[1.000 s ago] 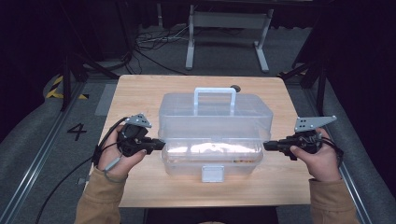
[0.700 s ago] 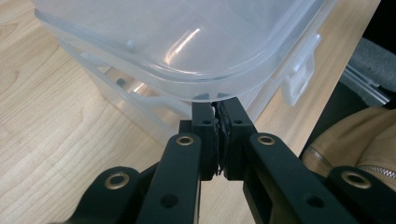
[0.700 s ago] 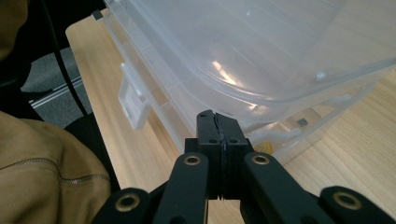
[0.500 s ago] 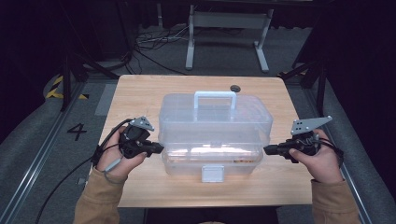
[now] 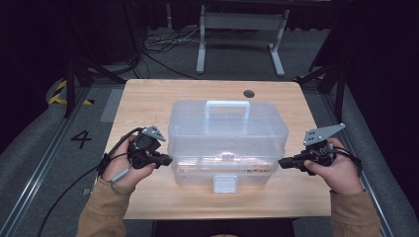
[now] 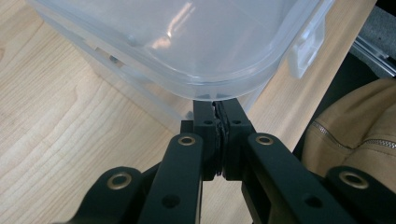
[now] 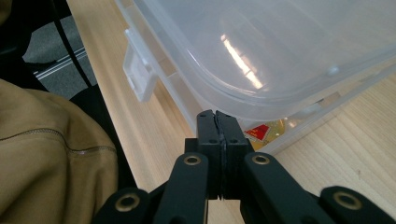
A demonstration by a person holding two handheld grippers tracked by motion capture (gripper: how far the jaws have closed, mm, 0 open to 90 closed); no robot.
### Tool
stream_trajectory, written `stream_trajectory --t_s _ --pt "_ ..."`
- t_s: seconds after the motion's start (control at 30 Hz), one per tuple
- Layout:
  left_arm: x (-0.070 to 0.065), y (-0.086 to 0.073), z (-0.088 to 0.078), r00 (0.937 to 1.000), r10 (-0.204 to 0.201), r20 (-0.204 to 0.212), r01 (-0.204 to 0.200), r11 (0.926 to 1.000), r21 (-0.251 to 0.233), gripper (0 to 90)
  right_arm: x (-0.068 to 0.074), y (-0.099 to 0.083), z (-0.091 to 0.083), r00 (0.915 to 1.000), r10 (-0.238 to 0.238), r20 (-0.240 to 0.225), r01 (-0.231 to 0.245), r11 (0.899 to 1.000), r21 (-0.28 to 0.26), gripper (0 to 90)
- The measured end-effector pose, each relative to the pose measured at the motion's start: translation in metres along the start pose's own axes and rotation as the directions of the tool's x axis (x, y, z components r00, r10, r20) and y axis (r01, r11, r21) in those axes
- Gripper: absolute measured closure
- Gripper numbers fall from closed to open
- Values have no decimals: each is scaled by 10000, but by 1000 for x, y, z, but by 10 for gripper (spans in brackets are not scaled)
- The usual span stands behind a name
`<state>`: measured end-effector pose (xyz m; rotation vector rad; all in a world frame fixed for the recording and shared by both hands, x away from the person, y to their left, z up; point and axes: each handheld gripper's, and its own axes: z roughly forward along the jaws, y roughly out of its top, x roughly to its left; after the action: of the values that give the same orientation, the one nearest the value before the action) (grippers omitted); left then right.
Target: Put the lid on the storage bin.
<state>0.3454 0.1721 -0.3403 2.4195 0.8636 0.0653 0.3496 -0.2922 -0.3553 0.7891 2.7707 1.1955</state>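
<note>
A clear rectangular plastic storage box with a moulded carry handle on its lid sits in the middle of a light wooden table, its white front latch facing the person. Something red and yellow shows through the lower wall, too blurred to name.

The person's tan-sleeved forearms come in from the bottom of the high view, one on each side of the box. The left gripper, black with a grey three-cornered plate on top, points inward at the box's left end. In the left gripper view its two jaws are pressed together with nothing between them, and their tips sit right under the overhanging rim of the lid at a rounded corner. These jaws have just been closing the last little way.

The right gripper mirrors it at the box's right end. In the right gripper view its jaws are also pressed flat together, gripping nothing, with the tips just below the lid's rim near the corner; whether they touch the plastic cannot be told
</note>
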Motion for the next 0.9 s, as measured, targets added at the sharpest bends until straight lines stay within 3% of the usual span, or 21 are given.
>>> stream_trajectory --t_s 0.9 --pt "0 0 12 9998 202 60 -207 9932 1142 886 -1 -2 14 9999 -99 -78 109 9913 1313 900"
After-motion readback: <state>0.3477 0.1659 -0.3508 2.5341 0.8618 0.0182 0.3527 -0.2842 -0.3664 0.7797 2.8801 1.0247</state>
